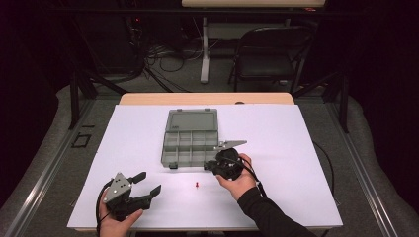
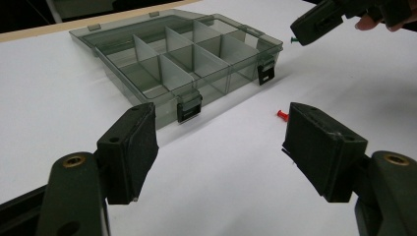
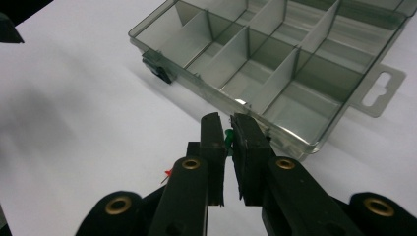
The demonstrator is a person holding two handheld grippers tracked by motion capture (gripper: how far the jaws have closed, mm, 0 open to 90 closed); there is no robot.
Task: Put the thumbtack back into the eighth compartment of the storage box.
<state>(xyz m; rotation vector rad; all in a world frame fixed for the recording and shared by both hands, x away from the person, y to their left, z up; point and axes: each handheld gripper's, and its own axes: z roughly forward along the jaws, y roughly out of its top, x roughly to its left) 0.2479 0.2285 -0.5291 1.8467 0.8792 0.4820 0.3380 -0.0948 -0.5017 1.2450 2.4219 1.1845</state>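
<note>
A: R gripper (image 3: 227,135)?
B: Pinching a green pushpin (image 3: 228,138), just above the front edge of the open organizer box (image 3: 275,64).
A: L gripper (image 1: 146,183)?
B: Jaws spread, nothing between, near table's front-left. Red pushpin (image 1: 197,185) lies on white sheet (image 1: 276,148) btwn both grippers.

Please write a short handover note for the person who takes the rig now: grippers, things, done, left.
Right gripper: shut on a green pin, beside the box's near wall.
Left gripper: open, holds nothing, low over the white sheet.
Box: lid open, compartments look empty.
Red pin: lies on the sheet in front of the box.
Done: green pin picked up.
Left, probably: drop it in a compartment, then fetch the red pin.
</note>
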